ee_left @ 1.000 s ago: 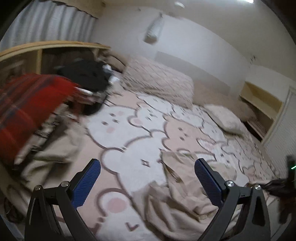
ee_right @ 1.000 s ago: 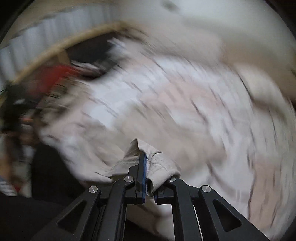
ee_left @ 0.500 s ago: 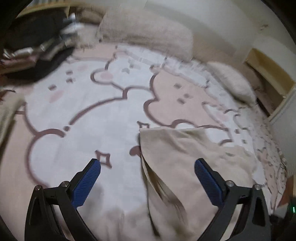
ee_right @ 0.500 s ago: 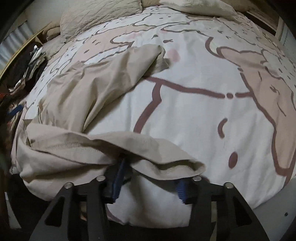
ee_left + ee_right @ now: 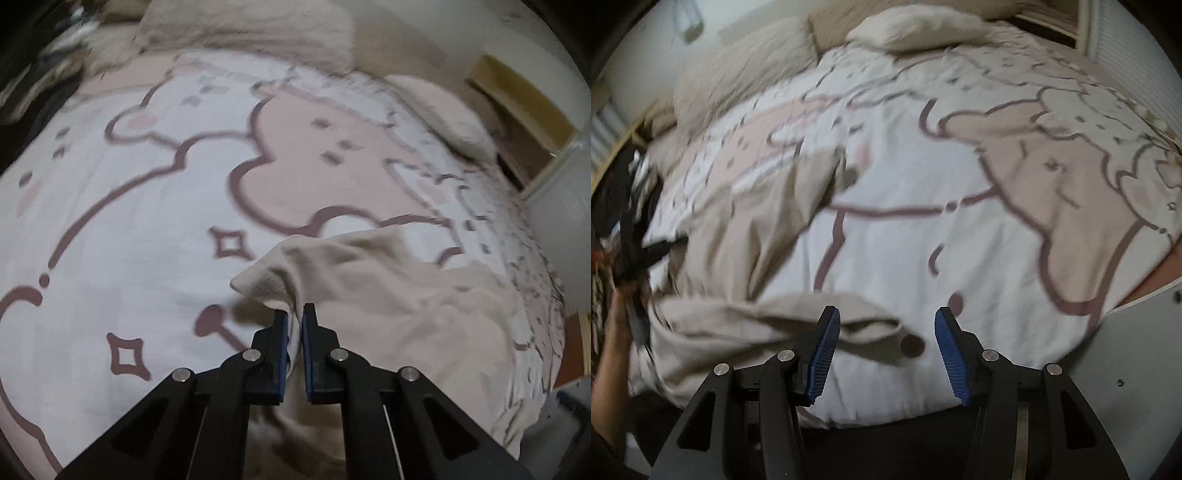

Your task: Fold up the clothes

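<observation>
Lying rumpled on a bed cover (image 5: 155, 206) printed with pink and white cloud shapes, a beige garment (image 5: 388, 295) is seen. A fold at its near edge is pinched between the almost closed blue pads of the left gripper (image 5: 294, 317). The right gripper (image 5: 886, 332) is held with its jaws wide apart just above the garment's other end (image 5: 768, 314), gripping nothing.

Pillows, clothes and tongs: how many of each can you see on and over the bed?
Pillows: 2, a big pillow and a small pillow.
Beige clothes: 1, the beige garment.
Tongs: 2, left tongs shut on the garment, right tongs open.
Dark clothes pile: too blurred to count.
Total: 5.
</observation>
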`<state>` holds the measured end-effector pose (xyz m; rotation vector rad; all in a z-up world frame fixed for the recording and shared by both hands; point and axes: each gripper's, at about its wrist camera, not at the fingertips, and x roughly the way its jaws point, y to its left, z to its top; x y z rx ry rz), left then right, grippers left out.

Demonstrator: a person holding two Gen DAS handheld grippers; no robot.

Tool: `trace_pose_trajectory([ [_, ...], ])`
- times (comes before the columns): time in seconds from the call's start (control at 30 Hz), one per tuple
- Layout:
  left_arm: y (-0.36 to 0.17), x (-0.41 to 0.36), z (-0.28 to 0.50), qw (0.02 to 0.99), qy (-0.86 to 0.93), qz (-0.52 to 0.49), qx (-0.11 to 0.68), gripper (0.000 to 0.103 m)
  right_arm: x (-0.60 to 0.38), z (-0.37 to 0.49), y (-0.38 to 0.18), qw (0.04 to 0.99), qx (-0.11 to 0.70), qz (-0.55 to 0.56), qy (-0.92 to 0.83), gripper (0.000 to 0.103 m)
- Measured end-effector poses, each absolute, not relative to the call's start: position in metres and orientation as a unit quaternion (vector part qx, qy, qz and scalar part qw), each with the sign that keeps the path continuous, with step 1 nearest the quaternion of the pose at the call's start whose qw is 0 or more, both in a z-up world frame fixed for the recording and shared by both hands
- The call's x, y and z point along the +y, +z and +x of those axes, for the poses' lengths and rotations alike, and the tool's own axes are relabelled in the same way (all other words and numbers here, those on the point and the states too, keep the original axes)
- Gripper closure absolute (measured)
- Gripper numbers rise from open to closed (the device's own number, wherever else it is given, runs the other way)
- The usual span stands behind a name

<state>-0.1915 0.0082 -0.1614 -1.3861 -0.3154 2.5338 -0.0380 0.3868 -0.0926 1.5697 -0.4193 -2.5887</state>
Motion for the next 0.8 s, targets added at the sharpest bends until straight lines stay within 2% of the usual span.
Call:
trace_pose_trajectory([
  [0.07,-0.143,0.023,-0.173,0.135,0.887,-0.434,-0.080,0.096,0.394,-0.038,-0.079,0.033,-0.158,0.500,-0.851,0.049],
  [0.3,-0.102,0.104,-0.093,0.159,0.931,-0.317,0.081,0.096,0.352,-0.072,-0.068,0.199,-0.321,0.457,-0.805,0.049],
  [0.43,-0.106,0.153,-0.043,0.195,0.921,-0.272,0.201,0.096,0.325,-0.092,-0.076,0.247,-0.379,0.466,-0.761,0.049],
  [0.53,-0.117,0.180,-0.009,0.235,0.898,-0.249,0.278,0.096,0.329,-0.091,-0.093,0.241,-0.409,0.483,-0.736,0.049],
  [0.8,-0.122,0.202,0.042,0.305,0.869,-0.223,0.320,0.097,0.347,-0.085,-0.142,0.213,-0.481,0.526,-0.668,0.049],
])
